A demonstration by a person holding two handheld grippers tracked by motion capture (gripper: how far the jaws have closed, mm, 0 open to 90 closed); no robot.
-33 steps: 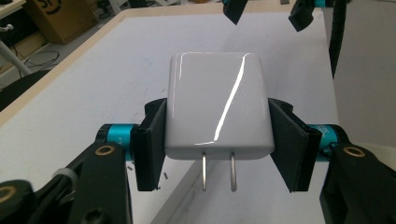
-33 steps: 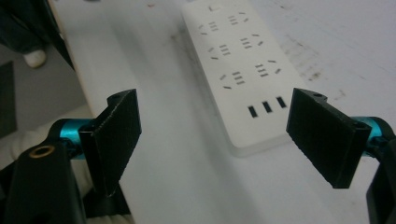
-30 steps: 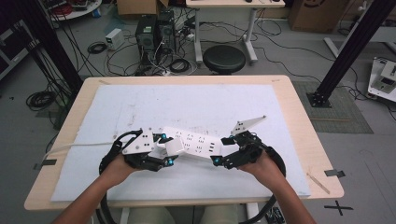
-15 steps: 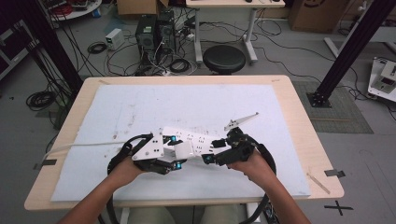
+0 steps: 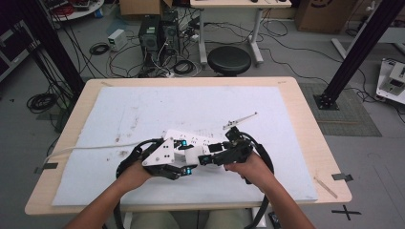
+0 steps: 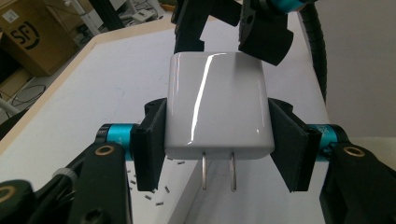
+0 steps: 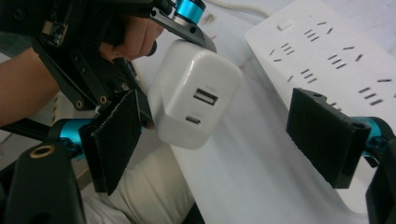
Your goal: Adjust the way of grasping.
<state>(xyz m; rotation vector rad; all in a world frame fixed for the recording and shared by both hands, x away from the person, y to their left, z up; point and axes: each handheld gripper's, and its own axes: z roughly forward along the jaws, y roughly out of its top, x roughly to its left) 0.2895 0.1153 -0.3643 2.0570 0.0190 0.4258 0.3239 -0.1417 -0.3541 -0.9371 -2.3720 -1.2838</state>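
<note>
Both hands have drifted inward since the earlier high views; the grippers that sat at opposite ends of the power strip (image 5: 193, 143) now nearly meet over its near end, above the white mat (image 5: 143, 109).

Strip lies flat just beyond and under the fingertips, socket rows up; in the right gripper view its slots (image 7: 327, 51) are beyond and to the right of the open jaws.

Left gripper (image 6: 217, 135): jaws closed on the white USB charger (image 6: 217, 102), pads flat on its two side faces, prongs (image 6: 218, 170) poking out toward the camera, clear of both pads. Grip looks square, no visible tilt between the pads.

Right gripper (image 7: 229, 135): jaws wide apart, holding nothing. Charger (image 7: 196, 98) hangs near its left pad (image 7: 114, 140), port face toward the camera, well apart from the right pad.

Probable step: plug the charger into the strip. To do it well:
- Free gripper goes down on the strip body to pin it, else the strip slides on the mat under push force.
- Point the prongs at the socket face, line both blades with one two-slot pair before pushing.
- Push straight along the blades; any cocking will likely jam or twist the charger in the pads.
- Keep the pads off the prong end so the body can seat flush.
</note>
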